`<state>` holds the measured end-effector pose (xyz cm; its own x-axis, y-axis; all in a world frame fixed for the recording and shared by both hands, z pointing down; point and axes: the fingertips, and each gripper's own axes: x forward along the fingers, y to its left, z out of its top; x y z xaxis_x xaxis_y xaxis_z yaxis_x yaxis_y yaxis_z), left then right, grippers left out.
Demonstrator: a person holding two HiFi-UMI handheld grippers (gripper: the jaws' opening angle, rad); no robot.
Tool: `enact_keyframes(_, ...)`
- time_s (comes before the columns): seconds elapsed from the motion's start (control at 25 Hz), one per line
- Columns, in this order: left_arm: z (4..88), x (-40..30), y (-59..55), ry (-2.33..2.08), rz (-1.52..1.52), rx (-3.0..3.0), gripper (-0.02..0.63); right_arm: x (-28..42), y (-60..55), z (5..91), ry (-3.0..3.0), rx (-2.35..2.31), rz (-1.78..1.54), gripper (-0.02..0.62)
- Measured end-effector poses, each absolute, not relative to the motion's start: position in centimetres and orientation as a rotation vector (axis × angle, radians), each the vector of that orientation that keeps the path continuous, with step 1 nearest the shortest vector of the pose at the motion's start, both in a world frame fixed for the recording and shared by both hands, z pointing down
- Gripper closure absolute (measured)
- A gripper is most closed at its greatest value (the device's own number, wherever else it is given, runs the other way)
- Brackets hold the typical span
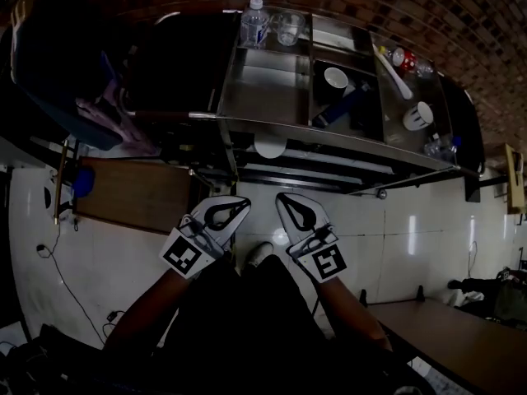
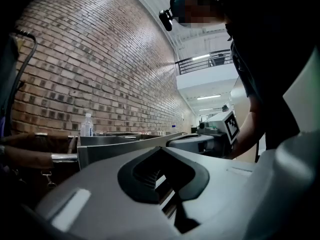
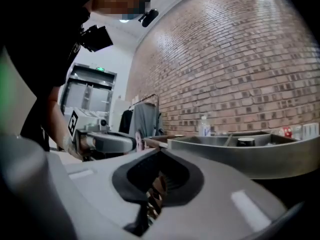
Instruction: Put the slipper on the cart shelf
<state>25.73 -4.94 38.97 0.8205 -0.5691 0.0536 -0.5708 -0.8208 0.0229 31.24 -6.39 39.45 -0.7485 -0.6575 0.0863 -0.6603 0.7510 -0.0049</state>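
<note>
Metal cart (image 1: pixel 263 97) at 12 o'clock, set against a brick wall (image 2: pixel 100 59). On its top shelf:
- a clear water bottle (image 1: pixel 254 23) at 11 o'clock, with a drinking glass (image 1: pixel 288 28) just beside it
- a white mug (image 1: pixel 335 78) near the middle
- a second white cup (image 1: pixel 418 115) out at 2 o'clock
- a white long-handled utensil (image 1: pixel 395 76) lying between the two cups

Under that shelf, a round white dish (image 1: pixel 269 145), half in shadow.

Below the cart, toward 6 o'clock: left gripper (image 1: pixel 239 206) and right gripper (image 1: pixel 284 200), held side by side, near each other but apart, tips aimed up at the cart. Left jaws closed tip to tip, gripping nothing, with only floor showing through the loop behind the tips. Right jaws likewise pressed fully together and empty.

Between the two grippers and a little lower, on the white tiled floor (image 1: pixel 412 220): what may be the slipper (image 1: pixel 259 253), a pale shoe-shaped form. Too dark and too far covered by the dark legs to say for sure. Lying on the floor in front of the cart, touched by neither gripper.

At 9 o'clock, a brown wooden panel (image 1: pixel 132 196). At 4 o'clock, the corner of a wooden table (image 1: pixel 445 327).
</note>
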Motion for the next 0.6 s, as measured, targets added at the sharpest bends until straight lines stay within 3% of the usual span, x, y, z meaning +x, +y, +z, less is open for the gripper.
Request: enact_keyframes(0.6,39.7,25.3,0.0,-1.017,0.102,2.866,0.601,28.9,-1.0,39.9,-2.909,0.819,0.082,0.595)
